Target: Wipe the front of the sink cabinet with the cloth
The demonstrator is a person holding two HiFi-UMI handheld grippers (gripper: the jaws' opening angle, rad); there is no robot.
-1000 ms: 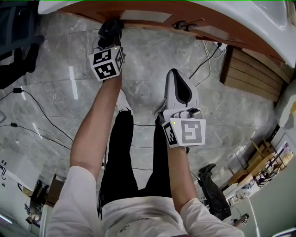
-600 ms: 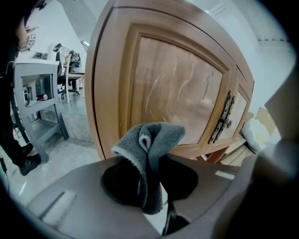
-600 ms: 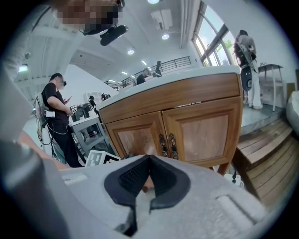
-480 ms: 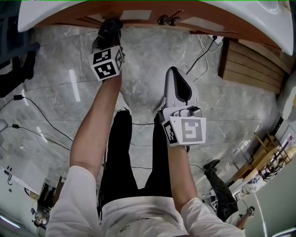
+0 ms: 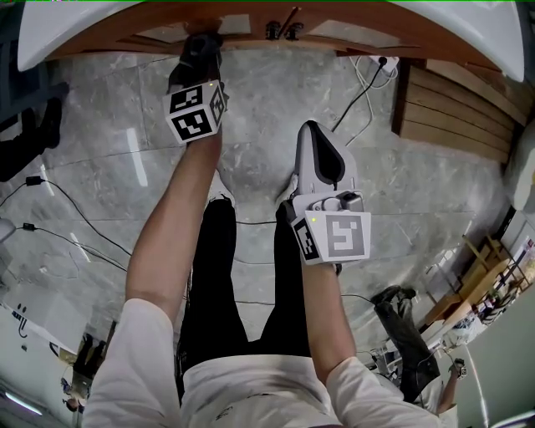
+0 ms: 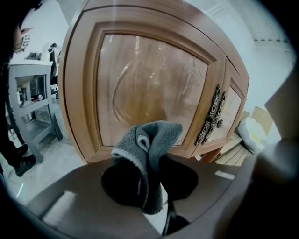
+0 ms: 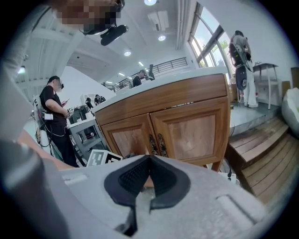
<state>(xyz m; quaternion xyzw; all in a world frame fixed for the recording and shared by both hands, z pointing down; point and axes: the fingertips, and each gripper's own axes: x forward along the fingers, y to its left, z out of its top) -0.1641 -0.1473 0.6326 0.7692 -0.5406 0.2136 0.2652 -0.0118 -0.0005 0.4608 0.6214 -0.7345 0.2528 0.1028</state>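
The wooden sink cabinet (image 6: 149,88) fills the left gripper view, its left door panel straight ahead and ornate metal handles (image 6: 211,116) to the right. My left gripper (image 6: 148,172) is shut on a grey cloth (image 6: 148,154), whose folded top rises close to the lower part of the left door. In the head view the left gripper (image 5: 196,52) reaches up to the cabinet front (image 5: 167,29) under the white sink top (image 5: 67,25). My right gripper (image 5: 318,146) hangs back over the floor, shut and holding nothing. Both cabinet doors (image 7: 187,130) appear in the right gripper view.
A stack of wooden boards (image 5: 460,113) lies right of the cabinet, with a power strip and cable (image 5: 368,79) on the grey marble floor. A grey metal shelf unit (image 6: 32,107) stands left of the cabinet. People stand in the background (image 7: 56,121).
The head view has shifted so the cabinet handles sit further left. The left gripper stays at the cabinet front with the cloth. The right gripper has hardly moved.
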